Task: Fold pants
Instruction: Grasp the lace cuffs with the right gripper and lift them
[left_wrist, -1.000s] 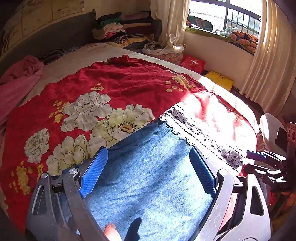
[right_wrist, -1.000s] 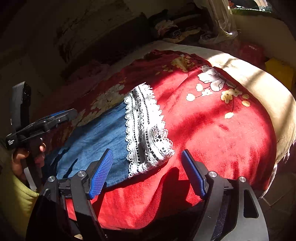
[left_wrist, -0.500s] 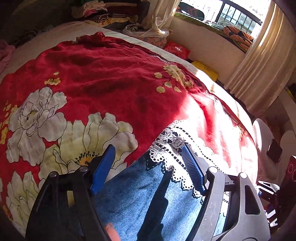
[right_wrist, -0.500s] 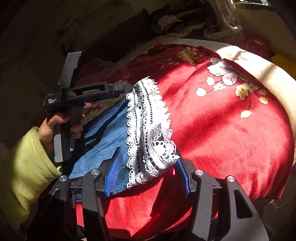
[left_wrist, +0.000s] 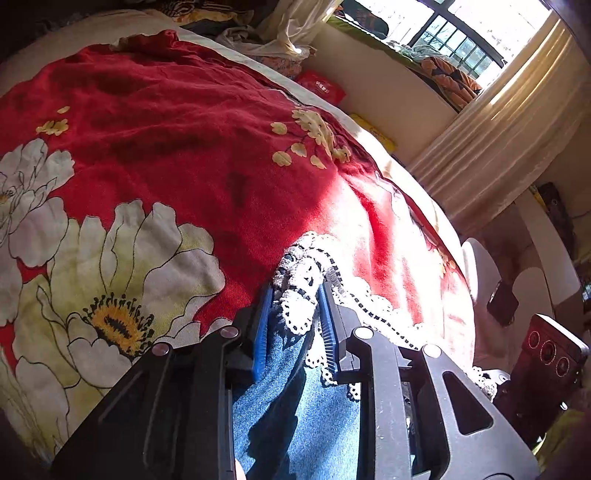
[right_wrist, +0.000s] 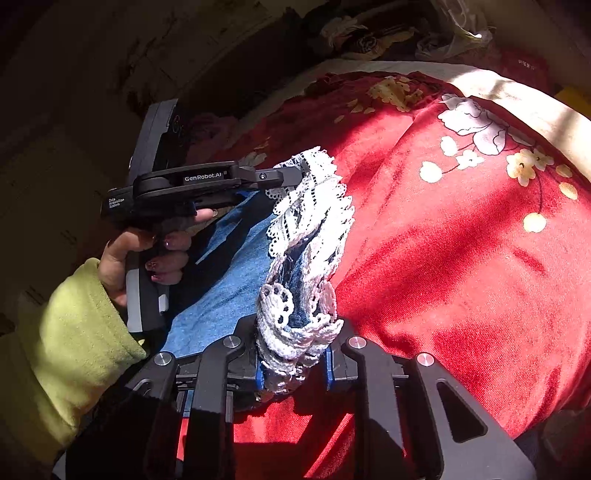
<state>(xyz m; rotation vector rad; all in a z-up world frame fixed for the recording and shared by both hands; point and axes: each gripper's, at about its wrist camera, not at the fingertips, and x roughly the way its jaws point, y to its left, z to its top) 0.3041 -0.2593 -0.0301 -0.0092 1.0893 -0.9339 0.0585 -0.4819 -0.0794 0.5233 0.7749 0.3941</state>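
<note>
Blue denim pants (left_wrist: 317, 413) with a white lace hem (left_wrist: 306, 266) lie on a red flowered bedspread (left_wrist: 177, 147). My left gripper (left_wrist: 295, 295) is shut on the far corner of the lace hem. My right gripper (right_wrist: 293, 354) is shut on the near corner of the lace hem (right_wrist: 314, 229), which bunches up between the jaws. In the right wrist view the left gripper (right_wrist: 291, 175) pinches the hem's other end, with the denim (right_wrist: 229, 273) sagging between the two.
The bed's edge (left_wrist: 373, 136) drops off toward a curtain (left_wrist: 491, 144) and window. A pile of clothes (right_wrist: 362, 33) sits at the head of the bed. A red packet (left_wrist: 325, 86) and a yellow one lie on the floor beside the bed.
Both grippers moved forward to the lace hem and closed on its corners; they were open a second ago. The hem is now bunched and lifted.
</note>
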